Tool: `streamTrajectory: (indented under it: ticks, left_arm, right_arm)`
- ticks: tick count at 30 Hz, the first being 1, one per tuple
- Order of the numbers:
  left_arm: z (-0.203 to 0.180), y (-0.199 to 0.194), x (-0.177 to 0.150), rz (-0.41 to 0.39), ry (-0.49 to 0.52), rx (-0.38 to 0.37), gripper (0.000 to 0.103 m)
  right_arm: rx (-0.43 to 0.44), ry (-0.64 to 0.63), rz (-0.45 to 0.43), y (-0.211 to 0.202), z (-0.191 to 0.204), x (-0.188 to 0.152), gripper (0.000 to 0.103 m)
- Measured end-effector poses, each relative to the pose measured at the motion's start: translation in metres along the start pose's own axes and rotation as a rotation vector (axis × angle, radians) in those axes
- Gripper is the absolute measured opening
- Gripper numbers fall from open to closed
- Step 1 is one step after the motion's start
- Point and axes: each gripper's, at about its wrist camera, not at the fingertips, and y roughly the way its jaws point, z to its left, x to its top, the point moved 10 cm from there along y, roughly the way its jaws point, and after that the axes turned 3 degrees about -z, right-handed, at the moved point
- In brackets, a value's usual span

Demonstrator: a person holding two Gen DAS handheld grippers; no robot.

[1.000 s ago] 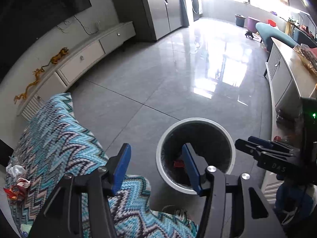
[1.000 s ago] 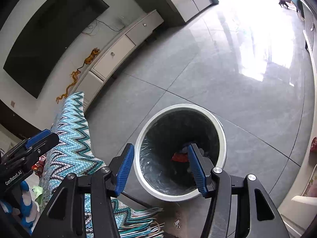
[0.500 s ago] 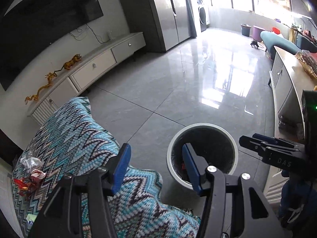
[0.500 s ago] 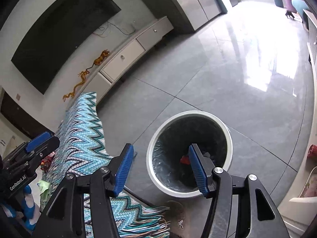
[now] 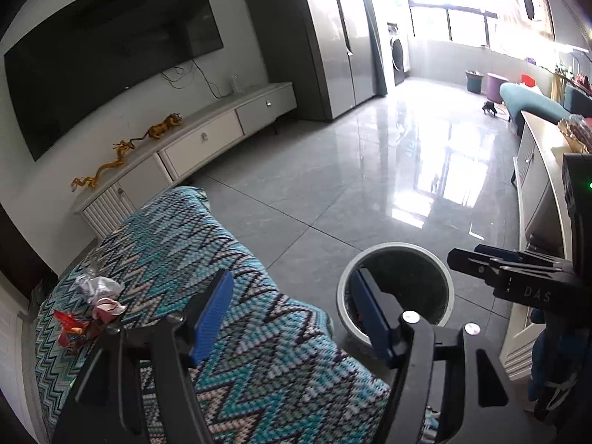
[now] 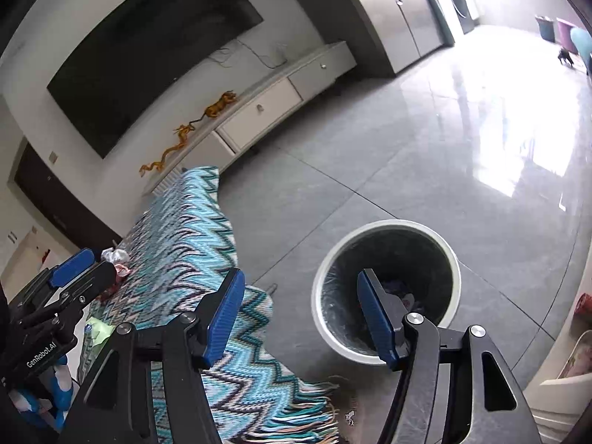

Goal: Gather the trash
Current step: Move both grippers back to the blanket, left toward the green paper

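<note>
A white-rimmed round trash bin (image 5: 396, 249) with a dark liner stands on the grey floor; it also shows in the right wrist view (image 6: 384, 226) with some trash inside. Crumpled wrappers (image 5: 90, 309), silver, white and red, lie on the zigzag-patterned blanket (image 5: 207, 244) at the left; they show in the right wrist view (image 6: 116, 259) too. My left gripper (image 5: 292, 318) is open and empty above the blanket's edge. My right gripper (image 6: 299, 318) is open and empty, near the bin, and appears in the left wrist view (image 5: 499, 262).
A white TV cabinet (image 5: 207, 137) with golden dragon figures (image 5: 111, 162) runs along the left wall under a wall TV. A white cabinet (image 5: 536, 185) stands right of the bin. The blanket's fringe (image 6: 314, 410) hangs near the bin.
Both grippers have pulled back and up from the bin, tilting the views toward the room. The wrappers on the blanket have come further into view. Both jaws stay open.
</note>
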Motion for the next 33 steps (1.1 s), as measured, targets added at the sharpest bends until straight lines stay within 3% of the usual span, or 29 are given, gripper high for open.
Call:
streamTrajectory:
  ticks: [17, 33]
  left_arm:
    - [0.085, -0.058, -0.018, -0.095, -0.143, 0.062, 0.065]
    - [0.207, -0.092, -0.081, -0.118, -0.341, 0.174, 0.075]
  right_arm:
    - [0.028, -0.185, -0.009, -0.024, 0.101, 0.002, 0.063]
    - [0.104, -0.372, 0.004, -0.017, 0.227, -0.009, 0.063]
